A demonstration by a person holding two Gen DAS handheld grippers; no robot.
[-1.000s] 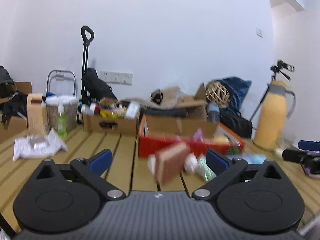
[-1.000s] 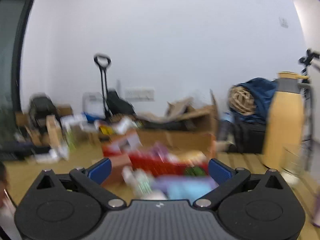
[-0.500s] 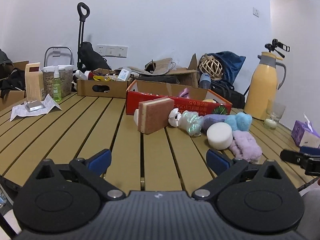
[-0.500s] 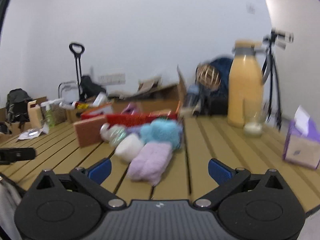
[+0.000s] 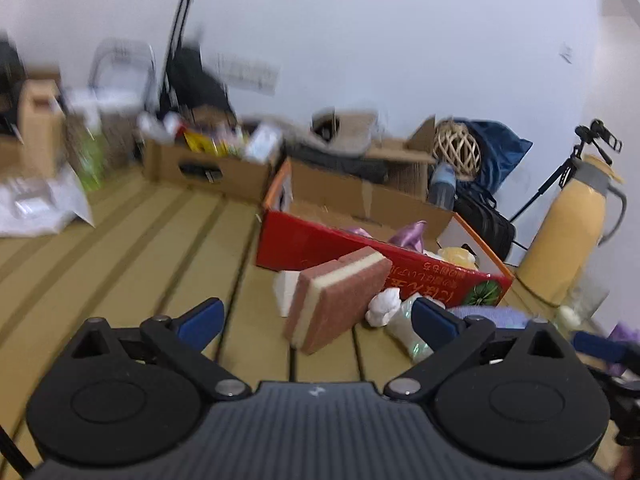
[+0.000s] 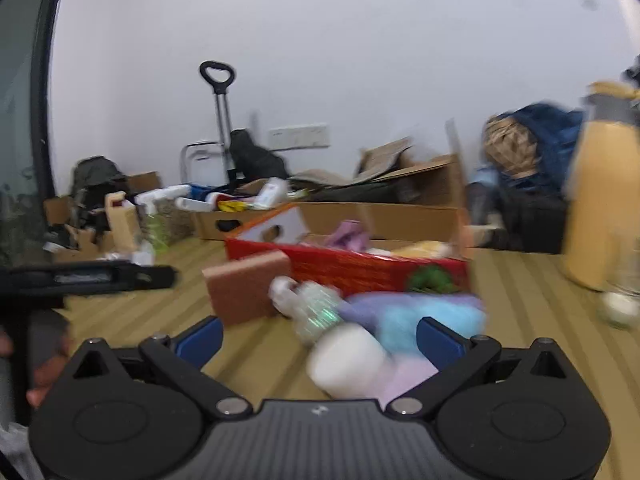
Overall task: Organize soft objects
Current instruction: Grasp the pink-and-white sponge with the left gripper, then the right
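Red box (image 5: 372,256) one, sponge (image 5: 340,300) one

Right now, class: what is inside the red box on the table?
Inside the red box a shiny purple fabric item and a pale yellow soft item show above the rim. The front wall hides whatever lies lower down.
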